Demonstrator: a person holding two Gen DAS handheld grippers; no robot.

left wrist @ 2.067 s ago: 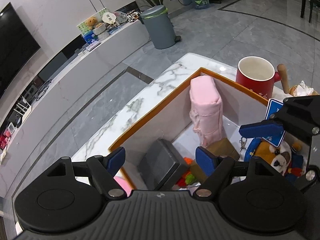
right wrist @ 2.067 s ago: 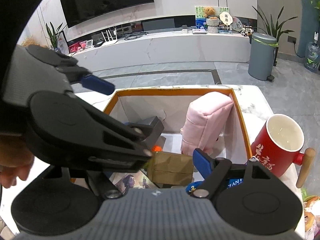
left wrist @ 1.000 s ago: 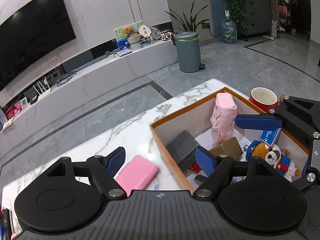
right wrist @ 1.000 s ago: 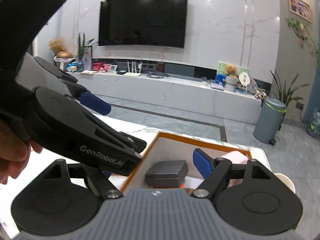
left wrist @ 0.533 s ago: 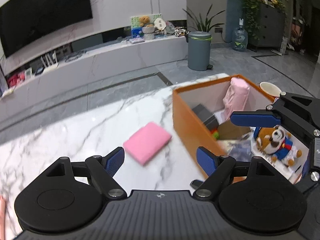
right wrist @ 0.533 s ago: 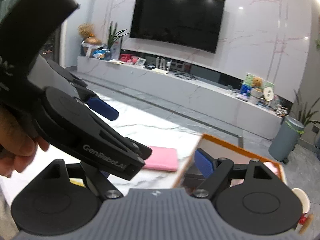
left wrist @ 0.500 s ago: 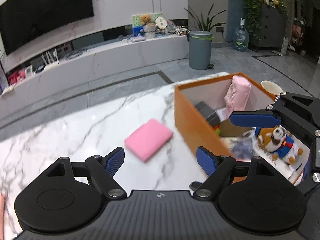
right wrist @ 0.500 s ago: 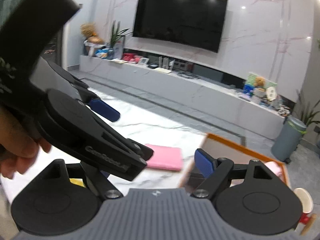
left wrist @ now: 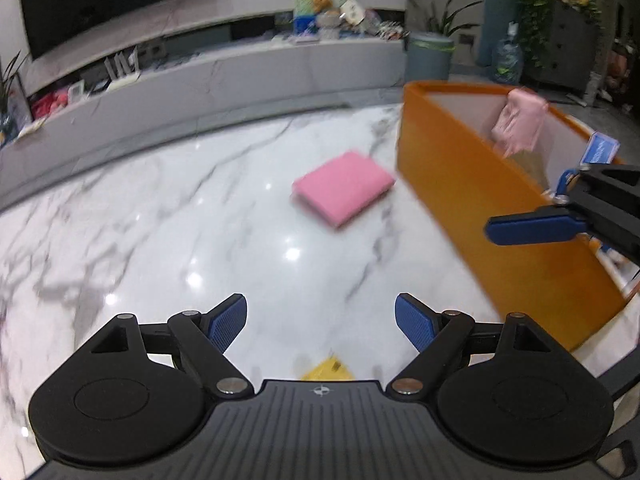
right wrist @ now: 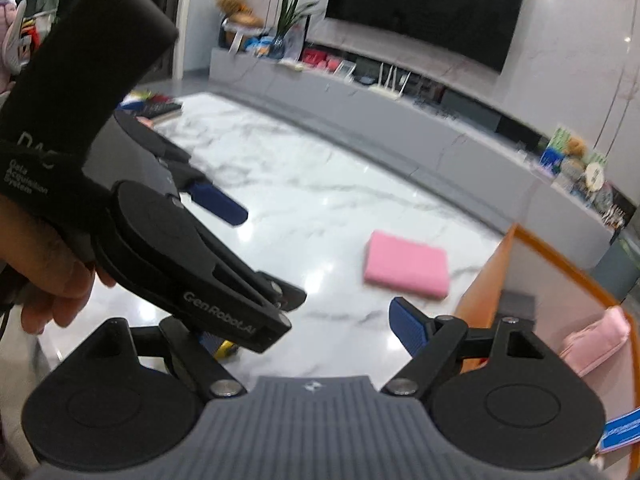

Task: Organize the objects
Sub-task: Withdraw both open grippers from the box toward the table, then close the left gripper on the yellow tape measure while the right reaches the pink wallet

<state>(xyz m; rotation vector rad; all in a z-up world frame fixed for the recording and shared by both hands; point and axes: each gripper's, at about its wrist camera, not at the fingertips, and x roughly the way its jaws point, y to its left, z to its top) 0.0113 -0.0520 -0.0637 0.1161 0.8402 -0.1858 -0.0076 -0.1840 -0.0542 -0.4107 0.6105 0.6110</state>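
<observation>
A flat pink pad lies on the white marble table, left of the orange box. Inside the box stand a pink pouch and a dark grey case. My left gripper hovers over bare marble short of the pad, its jaws opening with nothing between them. A small yellow thing lies just under it, mostly hidden. My right gripper is open and empty near the box's corner; one of its fingers crosses the box wall.
A person's hand holds the left gripper. Books lie at the table's far left end. A blue card stands in the box. Beyond the table run a low grey TV bench and a grey bin.
Both grippers have swung left and down, away from the box and over the tabletop. The pink pad now sits mid-view and the box has slid right. The left jaws stand slightly wider.
</observation>
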